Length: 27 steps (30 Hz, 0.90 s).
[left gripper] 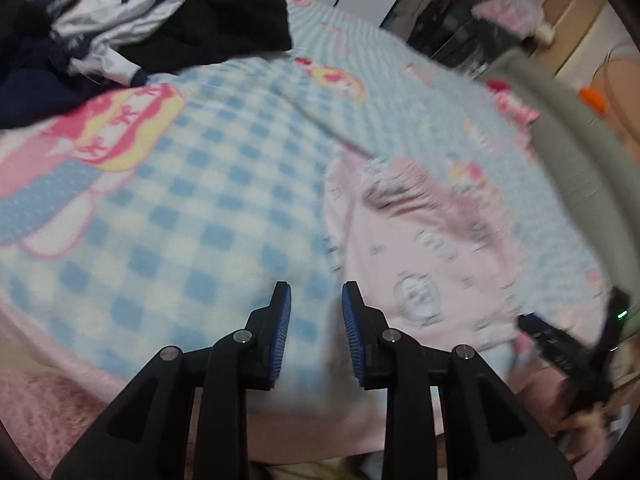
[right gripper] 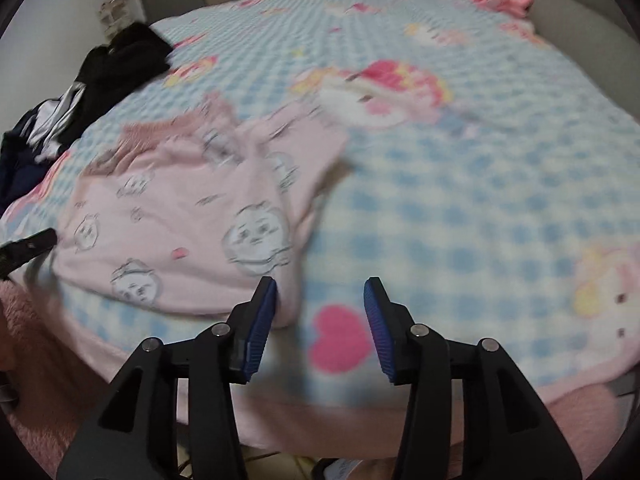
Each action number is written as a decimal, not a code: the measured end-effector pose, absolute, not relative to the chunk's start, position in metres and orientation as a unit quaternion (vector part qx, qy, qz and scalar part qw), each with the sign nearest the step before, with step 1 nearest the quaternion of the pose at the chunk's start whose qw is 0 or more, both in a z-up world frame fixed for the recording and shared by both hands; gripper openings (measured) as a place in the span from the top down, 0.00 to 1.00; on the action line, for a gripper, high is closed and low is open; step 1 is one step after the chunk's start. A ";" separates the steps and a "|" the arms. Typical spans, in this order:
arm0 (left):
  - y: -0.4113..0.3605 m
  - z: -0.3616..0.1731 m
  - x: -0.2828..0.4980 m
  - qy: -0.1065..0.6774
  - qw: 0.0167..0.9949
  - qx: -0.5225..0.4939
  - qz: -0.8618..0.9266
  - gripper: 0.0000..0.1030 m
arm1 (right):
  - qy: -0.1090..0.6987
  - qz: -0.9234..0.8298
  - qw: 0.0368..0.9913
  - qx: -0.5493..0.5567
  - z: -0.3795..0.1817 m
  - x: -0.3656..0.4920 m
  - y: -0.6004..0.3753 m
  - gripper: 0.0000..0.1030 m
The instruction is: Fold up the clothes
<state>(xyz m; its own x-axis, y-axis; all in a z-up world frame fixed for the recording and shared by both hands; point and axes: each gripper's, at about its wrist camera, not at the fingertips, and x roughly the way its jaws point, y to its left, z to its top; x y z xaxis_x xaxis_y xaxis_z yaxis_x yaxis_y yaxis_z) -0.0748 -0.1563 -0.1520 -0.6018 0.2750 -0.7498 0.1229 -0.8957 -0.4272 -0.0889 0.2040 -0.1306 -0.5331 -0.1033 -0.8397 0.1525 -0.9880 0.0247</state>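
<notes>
A bed [right gripper: 500,128] covered by a blue-and-white checked blanket [left gripper: 192,216] with pink cartoon prints is seen ahead of both tongs. On it, a pink pajama garment [right gripper: 180,216] printed with small cartoon faces is laid out, rumpled at its far end; it is found ahead and to the left of the right tongs [right gripper: 320,312], with its near corner just beside the left blue pad, and ahead and to the right of the left tongs [left gripper: 316,320]. A pile of dark and white clothes [left gripper: 120,36] is heaped far ahead to the left of the left tongs (black, navy and white pieces can be told apart). Both tongs are held with their blue pads spread apart and nothing between them. The right tongs are glimpsed, blurred, at the right edge of the left wrist view.
</notes>
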 end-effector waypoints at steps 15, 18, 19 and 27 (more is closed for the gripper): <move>-0.135 -0.162 -0.094 -0.194 0.029 -0.467 0.862 0.71 | 0.005 -0.868 0.128 0.479 -0.121 -0.083 0.201 0.56; -0.129 -0.170 -0.097 -0.176 0.025 -0.484 0.857 0.69 | 0.060 -0.851 0.123 0.506 -0.144 -0.085 0.181 0.56; -0.130 -0.171 -0.097 -0.178 0.024 -0.486 0.855 0.69 | 0.072 -0.846 0.120 0.514 -0.152 -0.085 0.178 0.56; -0.153 -0.163 -0.089 -0.262 0.055 -0.450 0.852 0.69 | 0.053 -0.863 0.113 0.489 -0.124 -0.084 0.186 0.50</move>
